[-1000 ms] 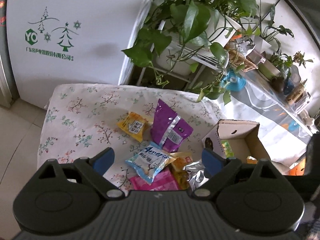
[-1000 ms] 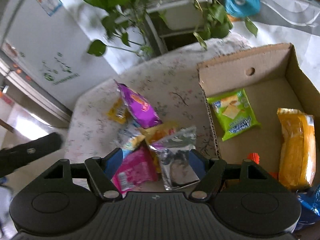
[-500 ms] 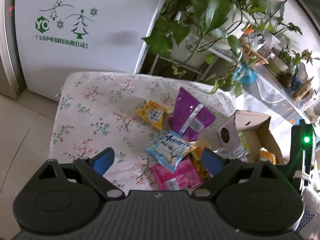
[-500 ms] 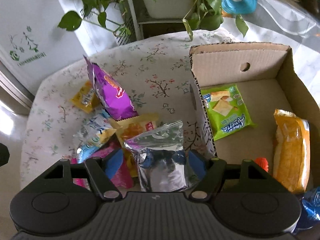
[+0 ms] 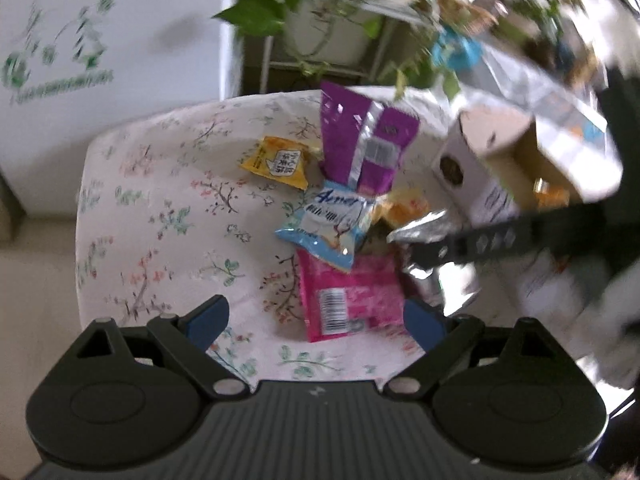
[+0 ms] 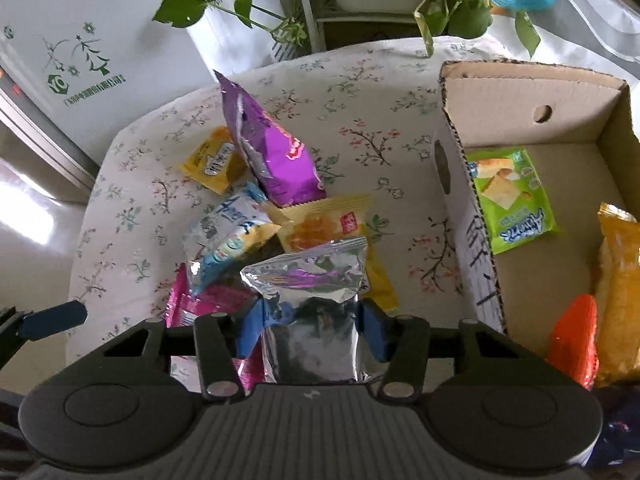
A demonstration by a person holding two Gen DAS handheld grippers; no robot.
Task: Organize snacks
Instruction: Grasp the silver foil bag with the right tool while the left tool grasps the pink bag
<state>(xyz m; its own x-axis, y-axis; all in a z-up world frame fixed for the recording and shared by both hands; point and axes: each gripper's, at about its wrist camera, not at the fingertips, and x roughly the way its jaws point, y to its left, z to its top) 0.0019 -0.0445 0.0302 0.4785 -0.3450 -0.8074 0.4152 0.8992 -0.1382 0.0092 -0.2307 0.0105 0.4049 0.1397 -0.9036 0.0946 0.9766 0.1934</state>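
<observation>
Since half a second ago the right gripper [image 6: 310, 330] has narrowed its blue pads onto the silver foil pouch [image 6: 314, 300], now pinched between them at the near edge of the floral tablecloth [image 6: 360, 92], just left of the cardboard box [image 6: 520, 92]. The left gripper [image 5: 316, 318] has dropped closer to the pile, jaws wide and holding nothing, above the pink packet [image 5: 352, 296]. A purple bag [image 6: 268, 148] leans behind.

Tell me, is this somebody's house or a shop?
Probably a home. The snacks lie on a table with a flowery cloth, a leafy potted plant sits on a stand behind it, and a white fridge-like appliance stands alongside.
</observation>
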